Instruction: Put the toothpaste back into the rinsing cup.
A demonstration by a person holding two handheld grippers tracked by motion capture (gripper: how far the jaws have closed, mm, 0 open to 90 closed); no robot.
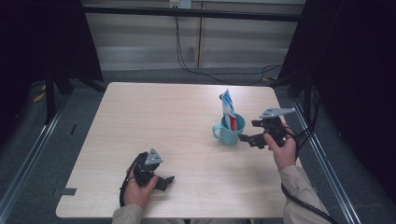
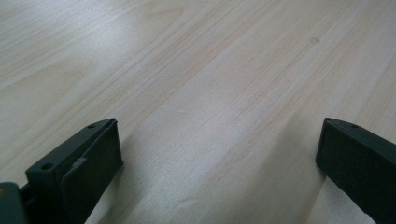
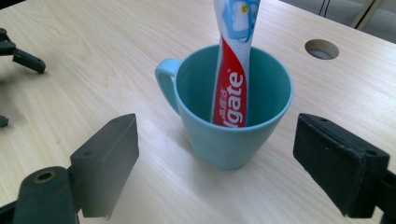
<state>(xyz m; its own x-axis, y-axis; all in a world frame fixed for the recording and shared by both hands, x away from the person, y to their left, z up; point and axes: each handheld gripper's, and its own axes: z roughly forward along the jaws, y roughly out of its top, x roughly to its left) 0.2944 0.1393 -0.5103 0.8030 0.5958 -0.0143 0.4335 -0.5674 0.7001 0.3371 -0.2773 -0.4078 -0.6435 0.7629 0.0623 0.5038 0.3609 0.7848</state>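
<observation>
Beside the right gripper [image 3: 217, 154], toothpaste tube [image 3: 232, 70] stands in mug [image 3: 233, 126].

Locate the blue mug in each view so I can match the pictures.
High view: the blue mug stands right of centre on the table, just left of the right gripper.
Right gripper view: centre, beyond the open jaws.
Left gripper view: bare tabletop between open jaws.
Shared landmark: the toothpaste tube standing in the mug.
</observation>
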